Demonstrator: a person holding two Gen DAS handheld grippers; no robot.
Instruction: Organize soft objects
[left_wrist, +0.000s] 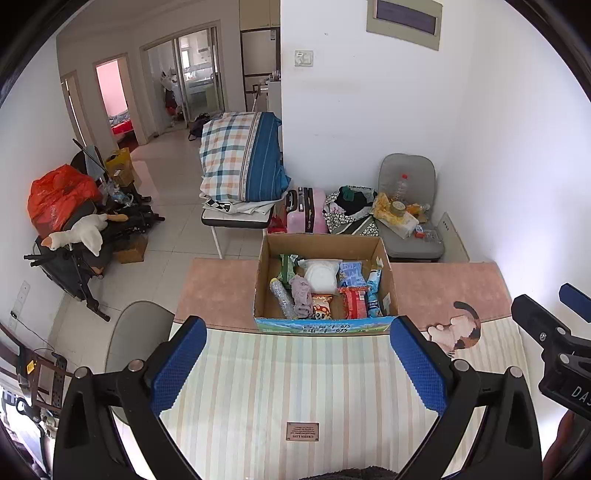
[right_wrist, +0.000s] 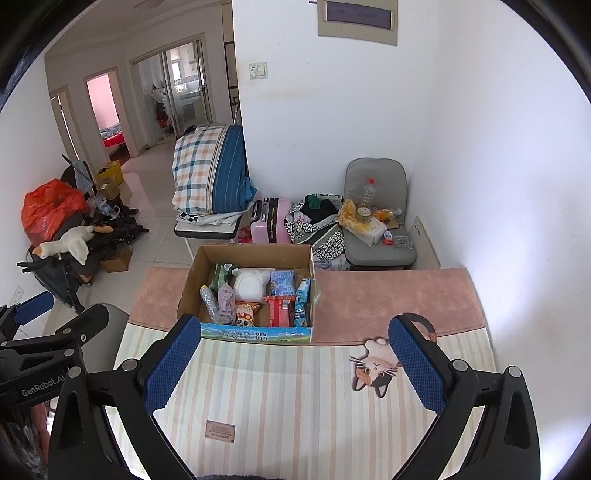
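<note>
Soft objects sit w/ other stuff inside an open cardboard box (left_wrist: 325, 243) at the far-middle of the tabletop (left_wrist: 443, 288), on the pink part of the cloth, front edge right at the seam w/ the striped part. Inside the box: a crumpled lilac-grey cloth (left_wrist: 301, 295) left of centre, a white soft pack in clear wrap (left_wrist: 322, 275) just behind it, a clear plastic bottle (left_wrist: 282, 299) lying along the left wall, a green pack (left_wrist: 286, 266) at back left. Up front, a mushroom-print snack bag (left_wrist: 322, 306) next to a red packet (left_wrist: 354, 302); a blue packet (left_wrist: 351, 273) behind that, and a blue-white tube (left_wrist: 373, 295) leaning on the right wall.

Left claw (left_wrist: 297, 369) is spread wide, nothing between the blue pads, held above the striped cloth, near side of the box. Right claw (right_wrist: 293, 365) likewise wide apart & empty, over the striped cloth, box ahead-left of it. A cat print (right_wrist: 375, 365) lies on the cloth just by its right finger. Small brown label (right_wrist: 220, 431) is sewn on the striped cloth near the front edge.
</note>
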